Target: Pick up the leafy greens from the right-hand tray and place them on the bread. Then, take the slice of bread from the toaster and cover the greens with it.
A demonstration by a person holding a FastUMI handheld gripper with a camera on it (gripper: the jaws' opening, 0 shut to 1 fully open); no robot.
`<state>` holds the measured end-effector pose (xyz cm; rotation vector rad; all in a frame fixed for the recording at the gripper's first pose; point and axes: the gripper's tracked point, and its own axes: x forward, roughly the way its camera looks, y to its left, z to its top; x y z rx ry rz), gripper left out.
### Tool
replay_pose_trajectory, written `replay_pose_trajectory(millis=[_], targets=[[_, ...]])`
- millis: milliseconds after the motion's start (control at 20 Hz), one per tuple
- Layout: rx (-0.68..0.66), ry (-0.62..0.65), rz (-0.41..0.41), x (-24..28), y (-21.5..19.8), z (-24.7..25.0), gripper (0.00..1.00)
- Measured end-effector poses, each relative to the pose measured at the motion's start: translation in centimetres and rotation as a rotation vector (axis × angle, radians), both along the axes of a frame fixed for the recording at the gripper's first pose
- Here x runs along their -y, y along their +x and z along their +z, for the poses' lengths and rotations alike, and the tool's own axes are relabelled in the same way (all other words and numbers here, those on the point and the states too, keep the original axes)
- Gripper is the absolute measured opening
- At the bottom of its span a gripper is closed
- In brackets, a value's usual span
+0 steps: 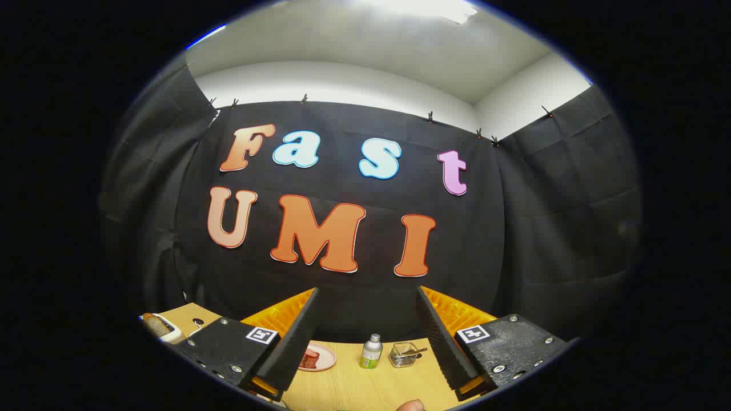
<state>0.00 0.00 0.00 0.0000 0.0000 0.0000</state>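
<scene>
Fingers [297, 337] of the hand-held gripper [368, 337] stand wide apart with nothing between them, raised above the wooden tabletop [354, 388] and pointing toward the black cloth wall at its far edge. Beyond the left finger, partly behind its tip, sits a pink plate [320, 358] with a reddish-brown food item [310, 358] on it; I cannot tell what the food is. Between the two fingers and further ahead, near the far edge of the tabletop, stands a small silver bottle with a green label [371, 351]. Just beside it, on the right, is a small wire basket [404, 354] with a thin utensil handle sticking out. Off toward the left far corner, past the gripper's left body, a white toaster [165, 330] holds a slice of bread [154, 323] with a browned crust. A fingertip [410, 406] shows at the near edge of the tabletop.
</scene>
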Motion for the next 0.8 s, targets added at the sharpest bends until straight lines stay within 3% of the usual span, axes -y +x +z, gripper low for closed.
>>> replay_pose_trajectory(millis=[800], targets=[[-0.028, -0.029, -0.012, 0.8, -0.8, -0.7, 0.98]])
